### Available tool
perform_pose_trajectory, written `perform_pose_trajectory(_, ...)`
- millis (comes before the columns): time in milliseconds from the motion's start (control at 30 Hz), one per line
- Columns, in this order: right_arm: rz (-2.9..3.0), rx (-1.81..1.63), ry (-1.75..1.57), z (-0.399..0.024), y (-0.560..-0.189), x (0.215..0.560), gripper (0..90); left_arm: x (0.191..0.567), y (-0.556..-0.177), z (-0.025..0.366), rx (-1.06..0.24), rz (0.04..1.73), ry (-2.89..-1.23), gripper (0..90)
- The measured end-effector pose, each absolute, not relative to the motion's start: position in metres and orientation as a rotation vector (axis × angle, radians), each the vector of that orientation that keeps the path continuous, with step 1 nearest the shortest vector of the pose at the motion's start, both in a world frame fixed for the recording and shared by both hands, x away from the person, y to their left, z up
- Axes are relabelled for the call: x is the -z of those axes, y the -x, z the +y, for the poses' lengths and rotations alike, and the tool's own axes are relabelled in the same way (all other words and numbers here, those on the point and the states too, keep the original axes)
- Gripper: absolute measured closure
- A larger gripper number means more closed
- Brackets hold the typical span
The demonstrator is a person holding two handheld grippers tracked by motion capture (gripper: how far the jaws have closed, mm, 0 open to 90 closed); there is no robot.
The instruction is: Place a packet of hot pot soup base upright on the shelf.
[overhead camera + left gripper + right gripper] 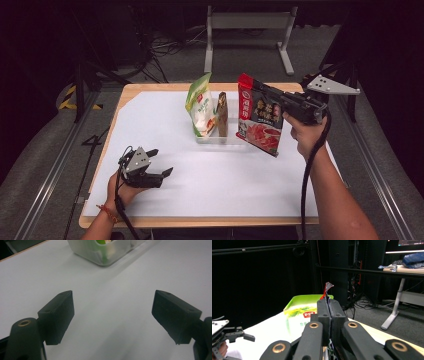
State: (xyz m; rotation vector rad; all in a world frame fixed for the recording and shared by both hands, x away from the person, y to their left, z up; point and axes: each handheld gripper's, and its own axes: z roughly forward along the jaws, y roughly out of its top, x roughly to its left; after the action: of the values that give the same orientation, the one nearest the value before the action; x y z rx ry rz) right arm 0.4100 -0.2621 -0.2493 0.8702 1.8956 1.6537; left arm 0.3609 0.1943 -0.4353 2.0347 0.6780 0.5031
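Note:
A red snack bag (258, 114) with a food picture hangs in the air above the right of the white table top, held by its upper edge. My right gripper (270, 95) is shut on it; in the right gripper view the jaws are pressed together with the bag's red edge (326, 291) sticking out past them. A clear plastic bin (212, 135) at the table's middle holds an upright green-and-white bag (200, 105) and a thin brown packet (222, 114). My left gripper (161, 162) rests open on the table at front left, nothing between its fingertips (61, 312).
The white sheet (215, 175) covers a wooden table (150, 220). The bin's corner (105, 251) lies ahead of the left gripper. A grey metal frame (247, 30) stands on the floor behind the table, and cables lie there too.

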Motion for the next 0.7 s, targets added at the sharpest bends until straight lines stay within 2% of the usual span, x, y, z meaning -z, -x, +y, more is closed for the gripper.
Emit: perform_pose_trajectory(700,1.853,-1.573,-0.938,-0.233,-0.447,0.249,89.1,0.436,-0.360,0.195,-0.495,0.669,-2.035,19.1)
